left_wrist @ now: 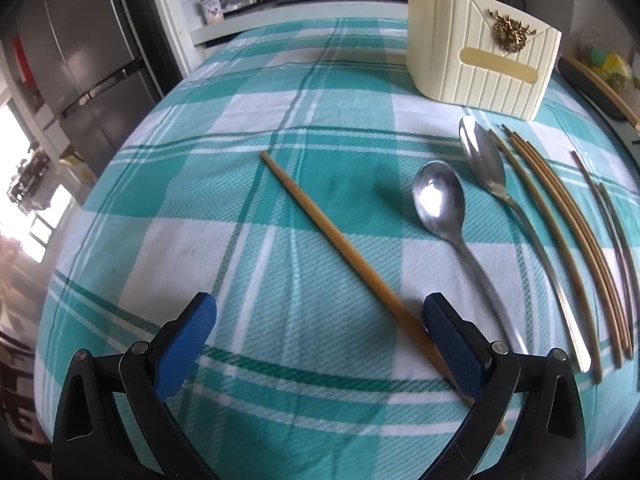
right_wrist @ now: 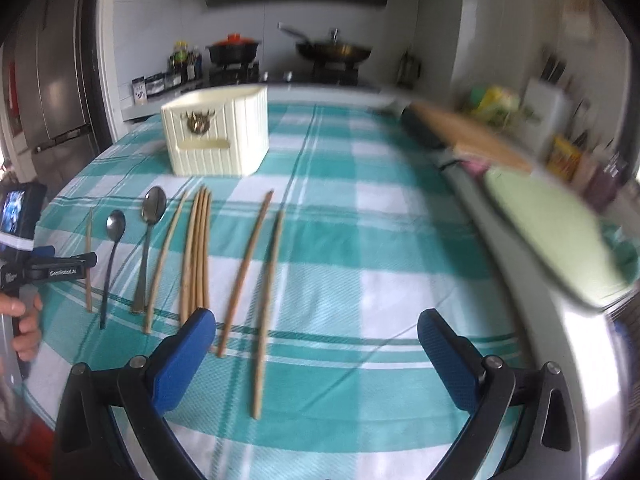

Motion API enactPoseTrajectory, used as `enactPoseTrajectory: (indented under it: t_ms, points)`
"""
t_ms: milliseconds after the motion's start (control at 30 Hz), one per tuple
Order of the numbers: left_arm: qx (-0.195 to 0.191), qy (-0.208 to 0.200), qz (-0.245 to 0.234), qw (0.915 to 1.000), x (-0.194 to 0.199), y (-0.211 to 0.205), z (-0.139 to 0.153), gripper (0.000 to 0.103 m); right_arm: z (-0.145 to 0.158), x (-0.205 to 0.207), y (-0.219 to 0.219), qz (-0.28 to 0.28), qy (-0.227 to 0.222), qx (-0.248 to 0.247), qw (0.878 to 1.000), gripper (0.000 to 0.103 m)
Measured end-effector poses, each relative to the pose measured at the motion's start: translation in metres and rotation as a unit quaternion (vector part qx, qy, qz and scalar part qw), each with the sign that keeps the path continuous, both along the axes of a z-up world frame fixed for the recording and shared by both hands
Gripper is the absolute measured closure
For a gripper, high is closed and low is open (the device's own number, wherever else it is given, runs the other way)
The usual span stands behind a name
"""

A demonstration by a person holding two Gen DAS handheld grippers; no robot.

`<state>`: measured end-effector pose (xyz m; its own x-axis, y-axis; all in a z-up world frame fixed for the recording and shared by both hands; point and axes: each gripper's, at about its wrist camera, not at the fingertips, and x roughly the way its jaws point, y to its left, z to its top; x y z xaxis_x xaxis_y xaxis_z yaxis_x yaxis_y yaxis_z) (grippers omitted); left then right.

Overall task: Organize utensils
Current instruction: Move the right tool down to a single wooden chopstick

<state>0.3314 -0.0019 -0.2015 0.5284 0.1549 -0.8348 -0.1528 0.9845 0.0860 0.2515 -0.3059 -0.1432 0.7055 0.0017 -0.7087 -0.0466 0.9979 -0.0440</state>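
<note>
In the left wrist view my left gripper (left_wrist: pixel 320 320) is open low over the teal checked cloth. A lone wooden chopstick (left_wrist: pixel 340 248) lies diagonally between its fingers, its near end running under the right finger (left_wrist: pixel 452 344). Two metal spoons (left_wrist: pixel 440 200) (left_wrist: pixel 482 160) and several chopsticks (left_wrist: pixel 560 216) lie to the right, in front of a cream utensil holder (left_wrist: pixel 480 56). My right gripper (right_wrist: pixel 316 328) is open and holds nothing. Two separate chopsticks (right_wrist: pixel 248 264) (right_wrist: pixel 268 292) lie just ahead of it, with the bundle (right_wrist: pixel 196 248), the spoons (right_wrist: pixel 154 204) (right_wrist: pixel 115 224) and the holder (right_wrist: pixel 216 136) beyond.
A hand (right_wrist: pixel 24 320) holds the left tool at the table's left edge. A pale green board (right_wrist: pixel 560 240) and a wooden-handled item (right_wrist: pixel 460 128) lie blurred along the right edge. A stove with pans (right_wrist: pixel 332 52) and a fridge (left_wrist: pixel 80 60) stand behind.
</note>
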Motion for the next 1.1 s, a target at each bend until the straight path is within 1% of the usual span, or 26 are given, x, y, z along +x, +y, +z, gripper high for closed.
enactPoseTrajectory:
  t_ms: [100, 133, 233, 300, 367, 400, 433, 467, 500, 567, 600, 667, 733, 767, 833, 900, 1033, 1100]
  points:
    - [-0.006, 0.008, -0.01, 0.9999, -0.004, 0.01, 0.0, 0.0, -0.012, 0.012, 0.002, 0.01, 0.033, 0.019, 0.999, 0.001]
    - [-0.006, 0.009, -0.013, 0.9999, -0.004, 0.012, -0.001, 0.0, -0.015, 0.014, 0.003, 0.015, 0.04, 0.02, 0.999, 0.004]
    - [-0.006, 0.015, -0.027, 0.9995, -0.009, 0.025, -0.002, 0.0, -0.021, 0.019, 0.01, 0.04, 0.06, 0.021, 0.997, 0.016]
    - [-0.007, 0.021, -0.034, 0.9992, -0.01, 0.032, -0.002, 0.0, -0.029, 0.025, 0.012, 0.051, 0.082, 0.023, 0.995, 0.023]
    - [-0.004, 0.028, -0.045, 0.9986, -0.01, 0.038, -0.001, 0.0, -0.037, 0.033, 0.014, 0.057, 0.104, 0.024, 0.993, 0.04]
    - [-0.001, 0.03, -0.048, 0.9984, -0.011, 0.041, -0.001, 0.0, -0.04, 0.037, 0.013, 0.062, 0.114, 0.026, 0.991, 0.044]
    - [0.003, 0.034, -0.054, 0.998, -0.011, 0.044, -0.001, 0.0, -0.044, 0.04, 0.014, 0.068, 0.124, 0.028, 0.99, 0.053]
    - [0.005, 0.036, -0.058, 0.9976, -0.012, 0.048, -0.002, 0.0, -0.048, 0.042, 0.015, 0.071, 0.133, 0.027, 0.988, 0.06]
    - [0.009, 0.038, -0.063, 0.9972, -0.013, 0.051, -0.002, 0.0, -0.051, 0.044, 0.016, 0.075, 0.14, 0.026, 0.987, 0.063]
    - [0.015, 0.044, -0.067, 0.9967, -0.013, 0.062, -0.002, 0.0, -0.057, 0.046, 0.017, 0.076, 0.154, 0.008, 0.985, 0.079]
    - [0.016, 0.046, -0.067, 0.9965, -0.014, 0.066, -0.002, 0.0, -0.057, 0.046, 0.016, 0.072, 0.154, -0.001, 0.985, 0.081]
    - [0.021, 0.052, -0.069, 0.9961, -0.012, 0.077, -0.001, 0.0, -0.056, 0.046, 0.012, 0.059, 0.16, -0.015, 0.985, 0.082]
    - [0.022, 0.057, -0.074, 0.9953, -0.008, 0.082, -0.001, 0.0, -0.055, 0.05, 0.007, 0.052, 0.169, -0.009, 0.984, 0.082]
    - [0.021, 0.062, -0.081, 0.9946, -0.004, 0.084, -0.001, 0.0, -0.054, 0.052, 0.004, 0.05, 0.172, -0.001, 0.984, 0.077]
    - [0.019, 0.074, -0.096, 0.9924, 0.005, 0.082, -0.002, 0.0, -0.056, 0.059, 0.001, 0.05, 0.182, 0.005, 0.982, 0.075]
    - [0.022, 0.081, -0.108, 0.9906, 0.013, 0.078, -0.003, 0.001, -0.055, 0.068, 0.002, 0.061, 0.193, 0.005, 0.979, 0.072]
    - [0.029, 0.089, -0.127, 0.9874, 0.034, 0.071, -0.003, 0.002, -0.057, 0.091, 0.01, 0.088, 0.212, -0.021, 0.973, 0.071]
    - [0.02, 0.095, -0.133, 0.9864, 0.044, 0.07, -0.003, 0.007, -0.057, 0.107, 0.014, 0.101, 0.215, -0.031, 0.971, 0.071]
